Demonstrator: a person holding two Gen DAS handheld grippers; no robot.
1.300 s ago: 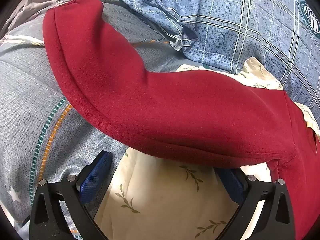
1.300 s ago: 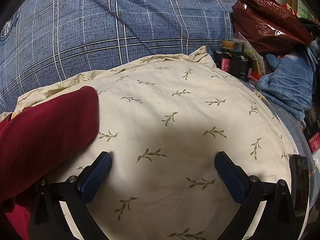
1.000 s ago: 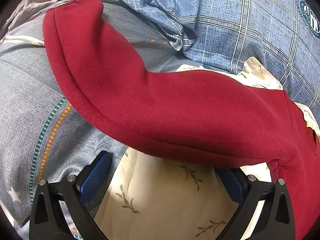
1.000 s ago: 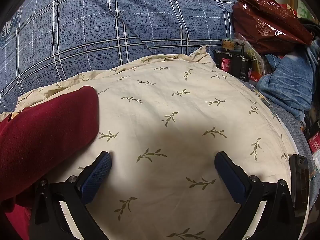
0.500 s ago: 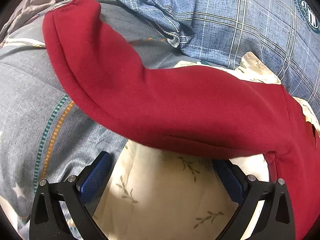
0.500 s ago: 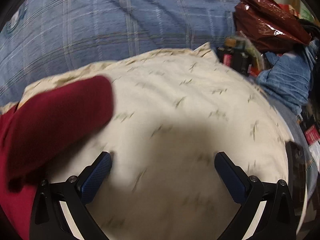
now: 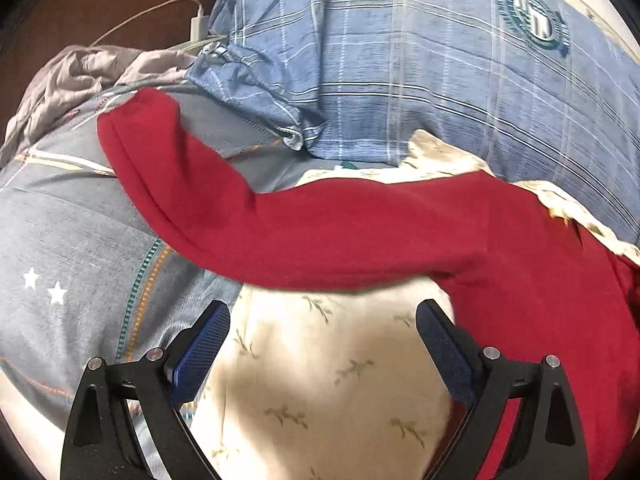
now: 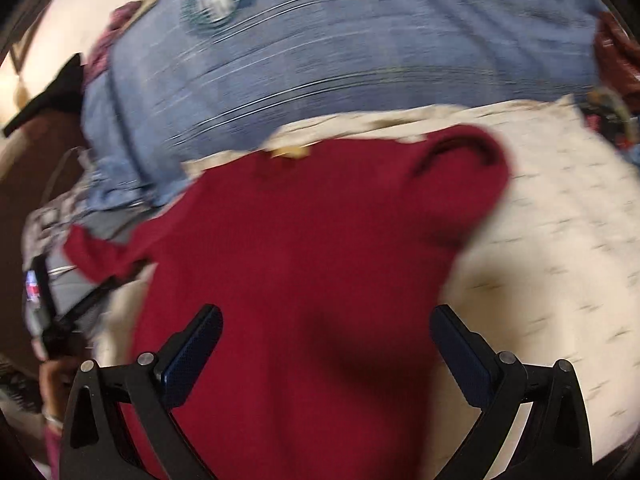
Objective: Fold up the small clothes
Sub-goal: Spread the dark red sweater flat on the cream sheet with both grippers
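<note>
Red garment (image 7: 360, 232) sleeve stretches leftward; left claw (image 7: 322, 340) and right claw (image 8: 326, 344) (both empty) gape.

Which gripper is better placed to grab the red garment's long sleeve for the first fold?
Left. The left gripper is open just below the long sleeve, which stretches across its view. The right gripper, also open, sits over the garment's body.

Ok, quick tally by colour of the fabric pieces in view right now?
Red: 1, the red garment
Blue plaid: 1, the plaid cover
Cream leaf-print: 1, the cream pillow
Grey-blue with stars: 1, the starred sheet
Plain grey: 1, the crumpled grey cloth
Total: 5
</note>
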